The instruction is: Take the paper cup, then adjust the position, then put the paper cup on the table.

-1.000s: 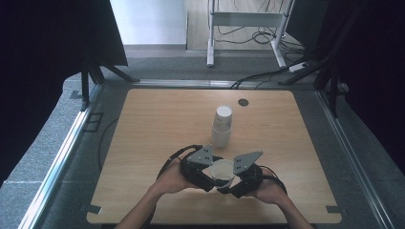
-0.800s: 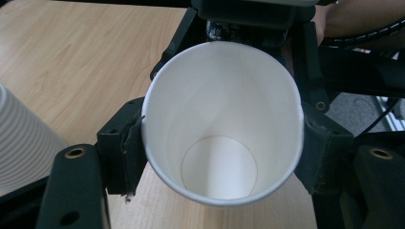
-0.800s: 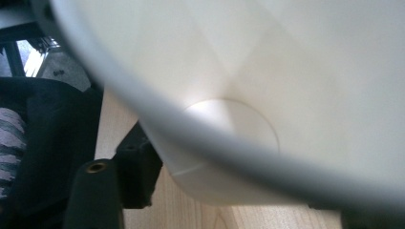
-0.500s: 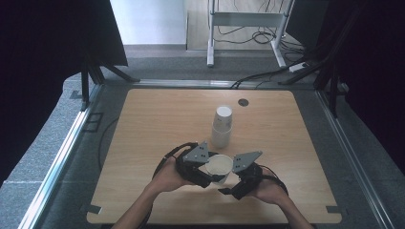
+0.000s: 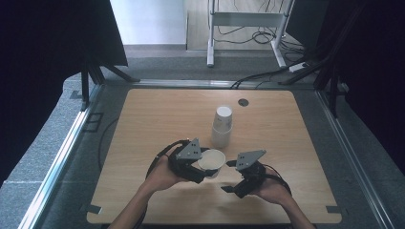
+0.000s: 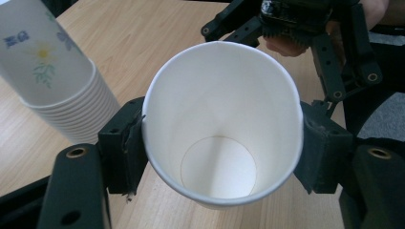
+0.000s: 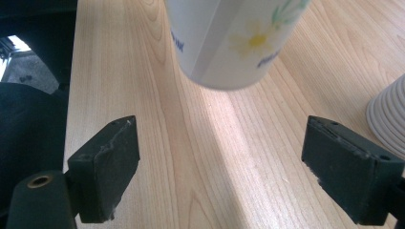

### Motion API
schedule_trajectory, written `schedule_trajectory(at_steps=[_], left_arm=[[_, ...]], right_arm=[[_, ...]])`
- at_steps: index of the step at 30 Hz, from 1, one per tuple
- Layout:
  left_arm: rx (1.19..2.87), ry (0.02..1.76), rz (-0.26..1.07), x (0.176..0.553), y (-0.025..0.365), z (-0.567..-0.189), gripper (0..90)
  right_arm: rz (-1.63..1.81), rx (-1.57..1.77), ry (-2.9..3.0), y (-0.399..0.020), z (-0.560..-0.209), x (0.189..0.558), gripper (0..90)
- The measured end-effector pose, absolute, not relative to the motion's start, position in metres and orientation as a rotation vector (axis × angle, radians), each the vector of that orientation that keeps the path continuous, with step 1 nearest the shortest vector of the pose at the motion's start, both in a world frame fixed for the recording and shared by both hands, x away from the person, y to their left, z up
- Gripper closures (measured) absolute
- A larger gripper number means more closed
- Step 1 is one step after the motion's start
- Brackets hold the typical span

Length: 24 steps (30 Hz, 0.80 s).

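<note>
A single white paper cup (image 5: pixel 212 160) is held just above the table, and my left gripper (image 5: pixel 204 168) is shut on it. In the left gripper view the cup (image 6: pixel 219 129) faces me mouth-first, empty, pinched at both sides by the pads (image 6: pixel 125 143). A stack of upside-down flower-print cups (image 5: pixel 222 126) stands behind it on the wooden table (image 5: pixel 143 119). My right gripper (image 5: pixel 229 177) hovers a little to the right of the cup, open. In the right gripper view its fingers (image 7: pixel 107 164) stand wide apart with bare wood between them, below the cup's base (image 7: pixel 234 38).
A small dark round hole (image 5: pixel 243 102) marks the table's far side. The stack's rims (image 7: pixel 389 114) edge into the right gripper view at the right. Metal rails run along both table sides, and cables lie on the floor beyond.
The right gripper has let go of the cup and drawn back to the right. The left gripper keeps the cup and has shifted slightly left.
</note>
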<state>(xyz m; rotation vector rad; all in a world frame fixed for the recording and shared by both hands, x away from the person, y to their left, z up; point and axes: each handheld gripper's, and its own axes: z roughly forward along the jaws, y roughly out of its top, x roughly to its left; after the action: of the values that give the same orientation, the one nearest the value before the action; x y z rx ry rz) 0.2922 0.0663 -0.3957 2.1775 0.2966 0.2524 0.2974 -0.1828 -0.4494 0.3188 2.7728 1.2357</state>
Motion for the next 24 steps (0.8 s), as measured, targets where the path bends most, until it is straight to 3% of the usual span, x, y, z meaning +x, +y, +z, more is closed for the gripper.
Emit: schedule_trajectory(at_steps=[24], left_arm=[[2.172, 0.525, 0.407, 0.302, 0.106, -0.403, 29.4]], right_arm=[[1.202, 0.421, 2.727, -0.198, -0.450, 0.295, 8.1]])
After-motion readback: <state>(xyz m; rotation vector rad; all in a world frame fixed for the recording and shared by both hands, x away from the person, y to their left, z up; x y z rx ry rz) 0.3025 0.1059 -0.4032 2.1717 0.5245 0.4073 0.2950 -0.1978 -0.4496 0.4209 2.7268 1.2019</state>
